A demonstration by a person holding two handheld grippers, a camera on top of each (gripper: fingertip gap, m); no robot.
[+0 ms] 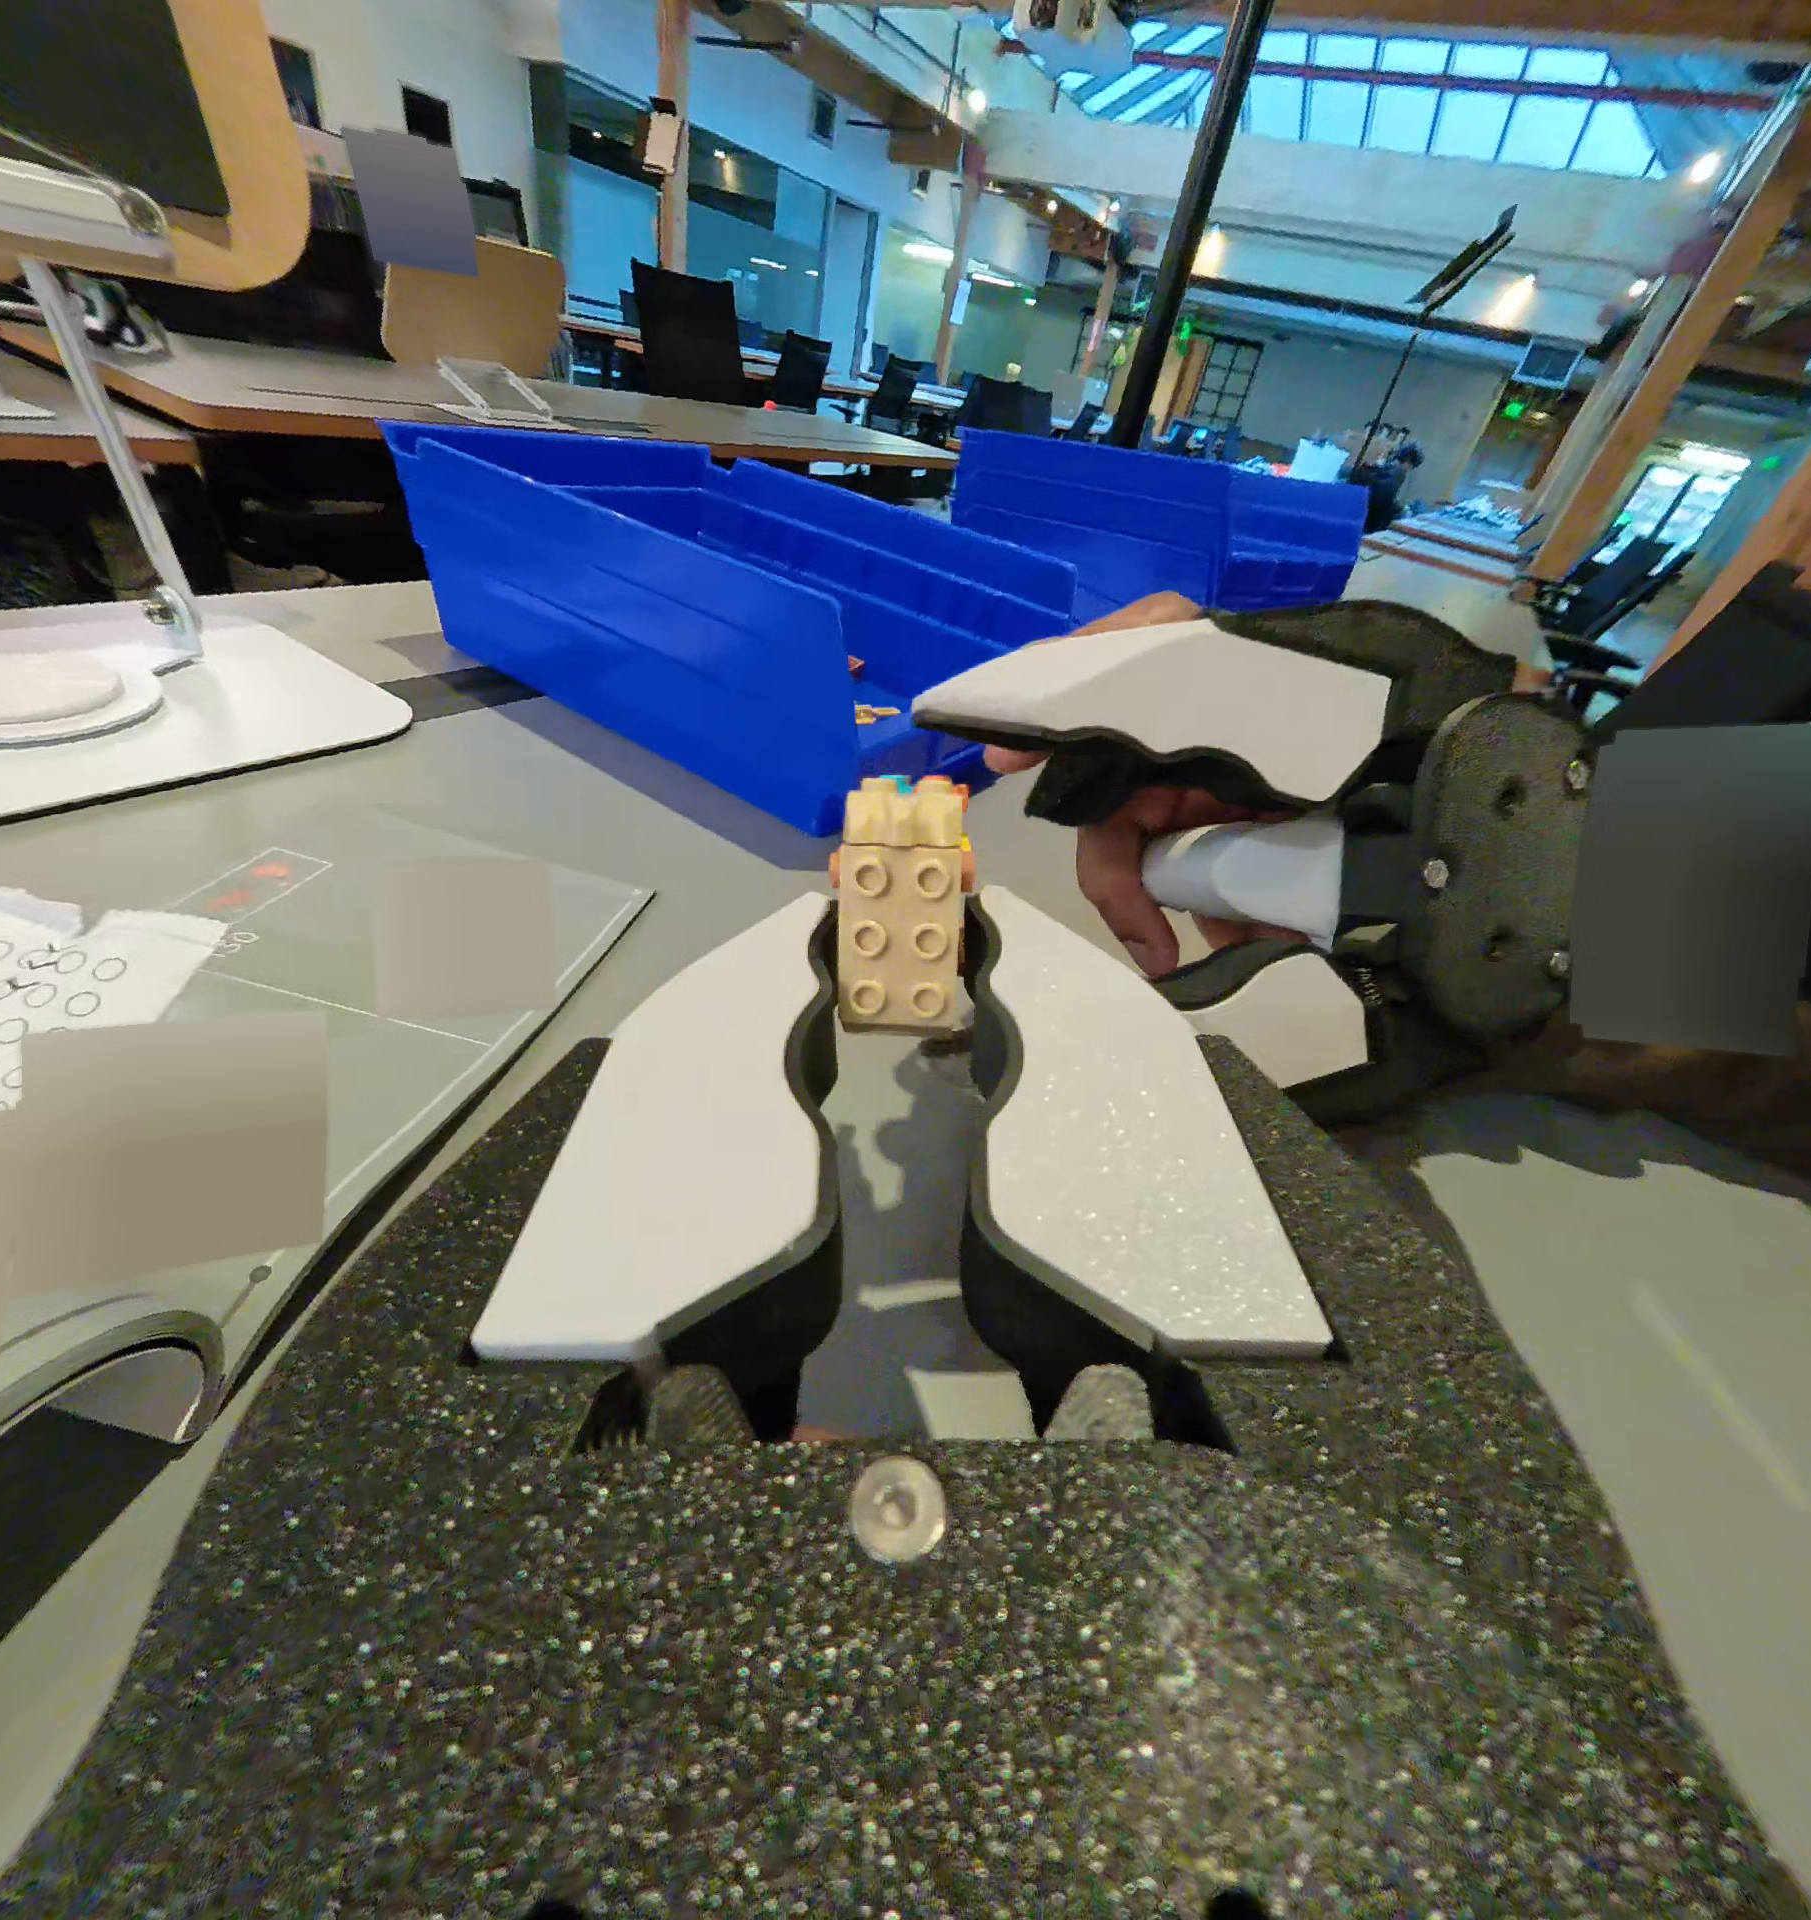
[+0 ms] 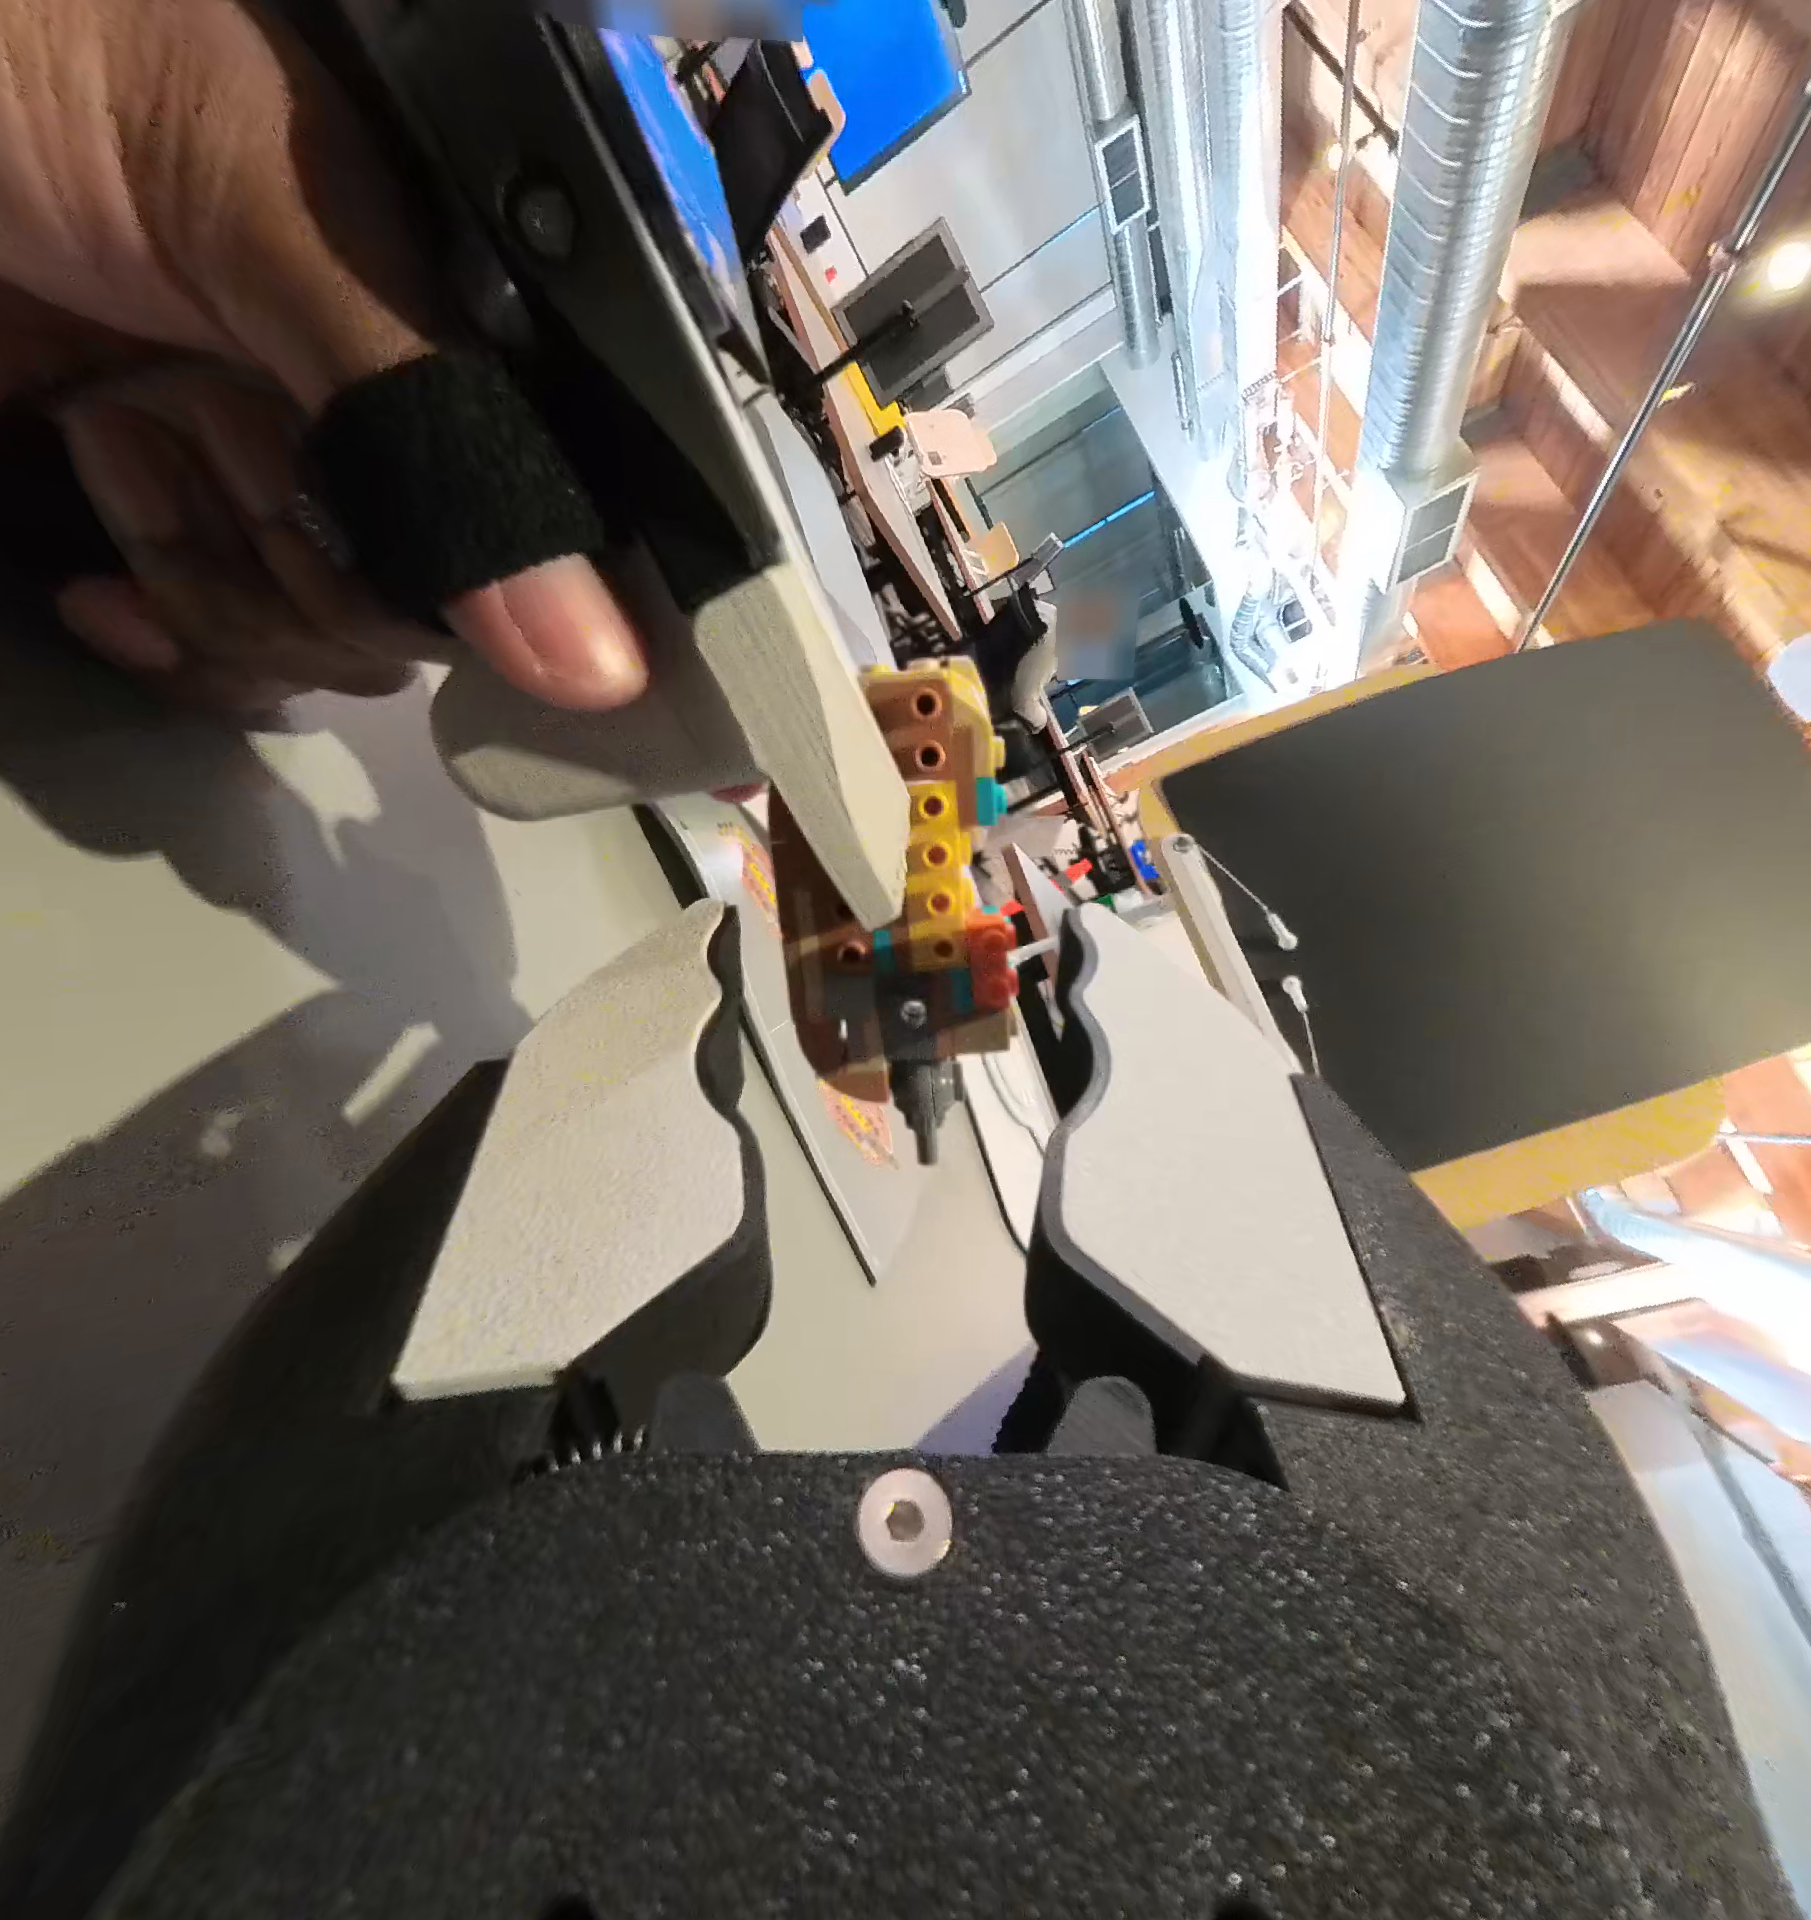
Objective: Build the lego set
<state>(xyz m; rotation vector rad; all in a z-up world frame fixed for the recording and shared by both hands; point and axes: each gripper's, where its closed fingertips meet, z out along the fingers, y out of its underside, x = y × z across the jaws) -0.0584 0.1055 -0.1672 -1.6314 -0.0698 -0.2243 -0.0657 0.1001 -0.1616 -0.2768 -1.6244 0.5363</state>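
My left gripper (image 1: 903, 940) is shut on a small lego assembly (image 1: 899, 935) and holds it above the grey table. A tan brick with several studs faces the camera. In the right wrist view the assembly (image 2: 932, 862) shows brown, yellow, teal and orange bricks and a dark grey piece at its lower end. One of the left gripper's white fingers (image 2: 818, 769) lies across it. My right gripper (image 2: 896, 935) is open, its fingertips on either side of the assembly's lower end. I cannot tell if they touch it. The right gripper's fingers (image 1: 1171, 686) also show in the left wrist view, just right of the assembly.
Two blue plastic bins (image 1: 672, 623) stand on the grey table (image 1: 1607, 1351) behind the assembly, with small loose pieces in the nearer one. An open instruction booklet (image 1: 309, 987) lies at the left. A white stand base (image 1: 205, 707) sits at the far left. Left and right tips are no more than a few centimetres apart.
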